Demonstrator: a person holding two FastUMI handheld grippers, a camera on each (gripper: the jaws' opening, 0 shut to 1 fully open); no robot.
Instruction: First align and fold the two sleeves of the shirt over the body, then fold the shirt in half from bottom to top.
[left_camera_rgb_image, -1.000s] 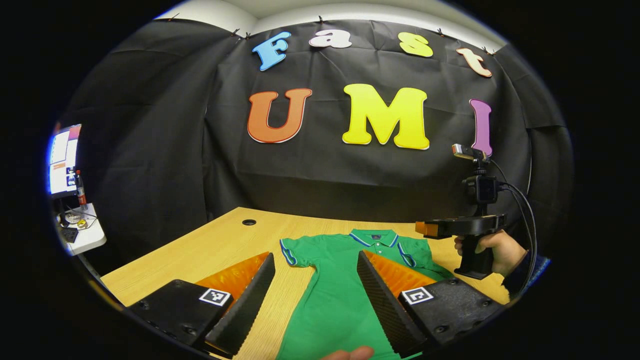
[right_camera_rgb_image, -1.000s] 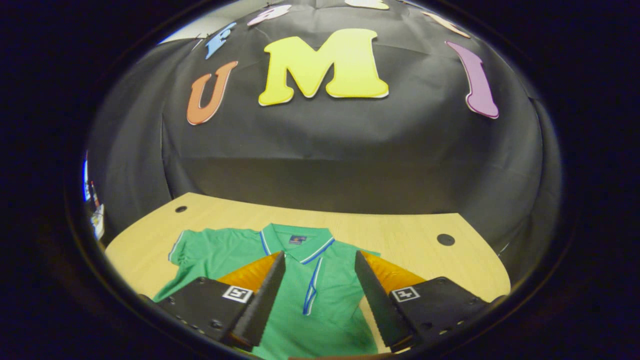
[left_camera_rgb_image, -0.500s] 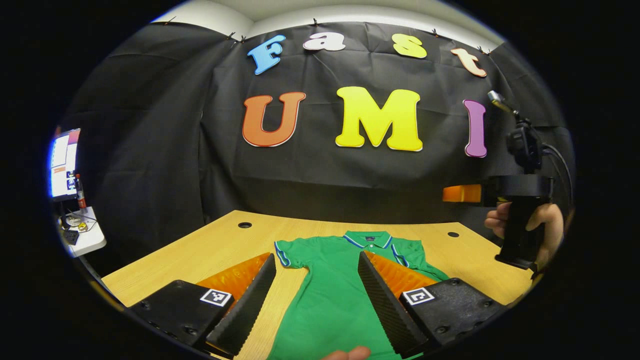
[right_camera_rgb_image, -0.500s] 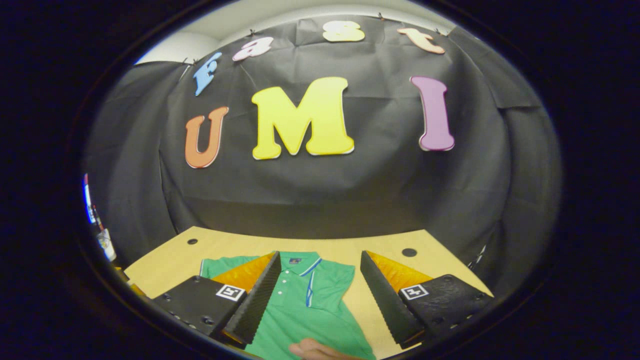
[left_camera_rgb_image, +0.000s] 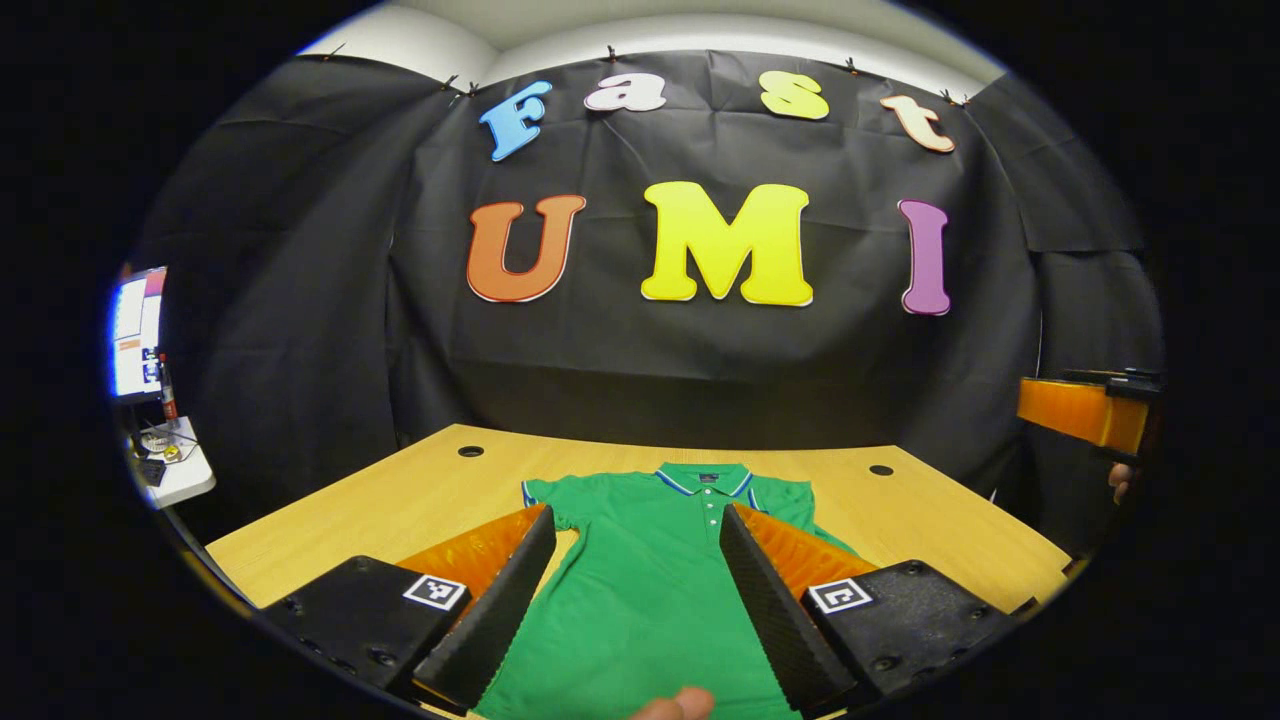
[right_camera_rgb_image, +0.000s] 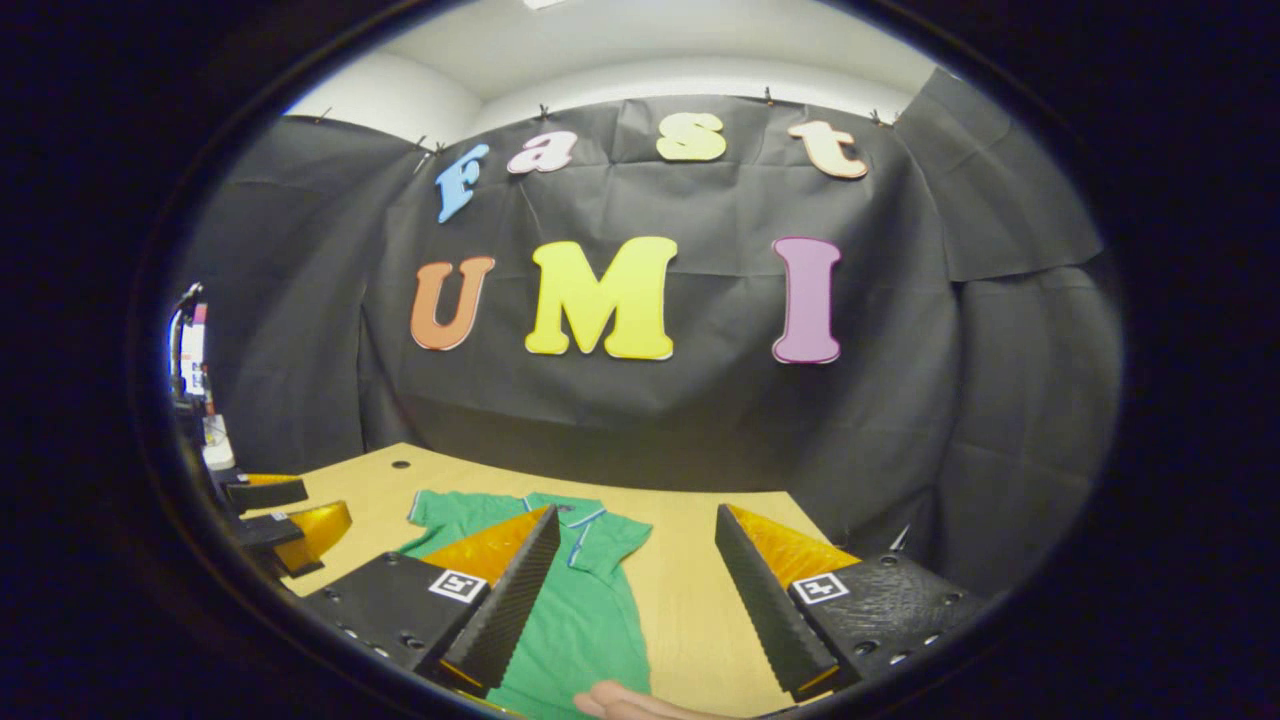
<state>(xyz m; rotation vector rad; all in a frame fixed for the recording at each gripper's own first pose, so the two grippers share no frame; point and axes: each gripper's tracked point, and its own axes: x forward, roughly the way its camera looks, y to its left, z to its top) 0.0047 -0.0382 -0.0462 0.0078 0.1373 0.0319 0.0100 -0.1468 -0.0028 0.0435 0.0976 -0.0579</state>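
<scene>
Left gripper view: shirt (left_camera_rgb_image: 660, 570) hem cut off; both hand-held grippers gape, holding nothing.

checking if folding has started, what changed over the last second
The right tool pulled away to the right of the green shirt and lifted; in the left gripper view it went from beside the collar to the far right edge. Nothing was gripped or released. Both tools stayed open, the left tool stayed over the shirt, and the shirt stayed flat on the table.

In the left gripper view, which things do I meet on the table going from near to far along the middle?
Fingertip of a person's hand → body of the green polo shirt → its blue-striped collar → bare strip of the light wooden table.
</scene>
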